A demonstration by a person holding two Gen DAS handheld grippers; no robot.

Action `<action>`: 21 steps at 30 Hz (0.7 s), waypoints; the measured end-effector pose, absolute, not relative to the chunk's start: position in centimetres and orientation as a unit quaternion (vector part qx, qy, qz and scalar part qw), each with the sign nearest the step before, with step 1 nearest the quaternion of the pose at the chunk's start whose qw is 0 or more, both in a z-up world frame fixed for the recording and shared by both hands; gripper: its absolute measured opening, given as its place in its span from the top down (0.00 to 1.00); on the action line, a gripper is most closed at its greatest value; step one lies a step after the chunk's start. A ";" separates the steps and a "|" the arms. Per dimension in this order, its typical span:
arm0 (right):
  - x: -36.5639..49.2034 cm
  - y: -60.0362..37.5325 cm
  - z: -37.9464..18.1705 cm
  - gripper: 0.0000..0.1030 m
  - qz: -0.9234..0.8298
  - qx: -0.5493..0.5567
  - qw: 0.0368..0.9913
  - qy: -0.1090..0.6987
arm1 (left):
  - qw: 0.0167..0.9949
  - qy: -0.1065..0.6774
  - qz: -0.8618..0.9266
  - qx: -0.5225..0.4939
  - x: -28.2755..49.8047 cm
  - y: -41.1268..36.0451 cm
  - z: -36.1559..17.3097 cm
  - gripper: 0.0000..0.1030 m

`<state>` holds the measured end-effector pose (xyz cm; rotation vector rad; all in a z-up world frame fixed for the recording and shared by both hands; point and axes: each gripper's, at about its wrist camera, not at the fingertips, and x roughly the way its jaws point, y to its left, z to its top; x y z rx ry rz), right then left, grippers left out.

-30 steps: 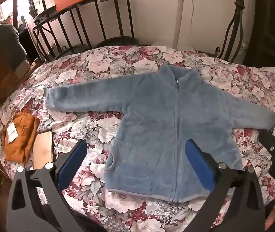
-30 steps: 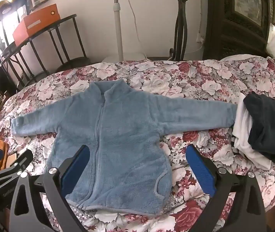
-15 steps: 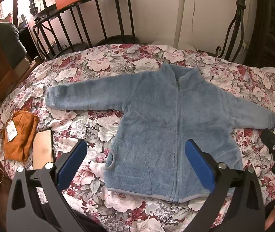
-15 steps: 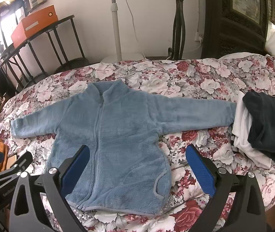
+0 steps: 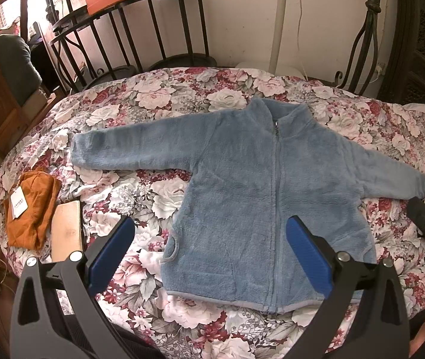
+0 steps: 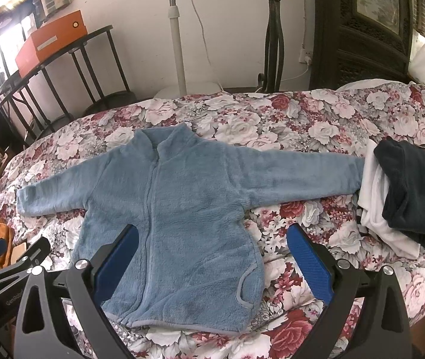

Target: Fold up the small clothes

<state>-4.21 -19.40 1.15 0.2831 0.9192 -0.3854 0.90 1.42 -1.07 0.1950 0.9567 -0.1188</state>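
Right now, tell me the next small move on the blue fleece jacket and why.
Probably lower the left gripper to the cuff of the sleeve on its side and fold it across the chest. The blue fleece jacket lies flat, zipped, both sleeves spread wide on the floral bedspread, and both grippers, the right gripper included, are open and empty.

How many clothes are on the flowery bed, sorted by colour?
Blue: 1, the fleece jacket
Orange-brown: 1, the folded garment with a tag
Dark navy: 1, the folded piece
White: 1, the piece under the navy one
Total: 4
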 end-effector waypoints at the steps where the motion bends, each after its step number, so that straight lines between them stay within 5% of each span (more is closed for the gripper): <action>1: -4.2 -19.4 1.2 0.03 -0.184 0.136 0.869 0.440 | 0.882 0.459 -0.057 0.094 0.9 1.4 -1.1 0.04; 21: -4.2 -19.4 1.0 0.03 -0.183 0.138 0.868 0.440 | 0.881 0.461 -0.056 0.094 0.9 1.5 -1.2 0.04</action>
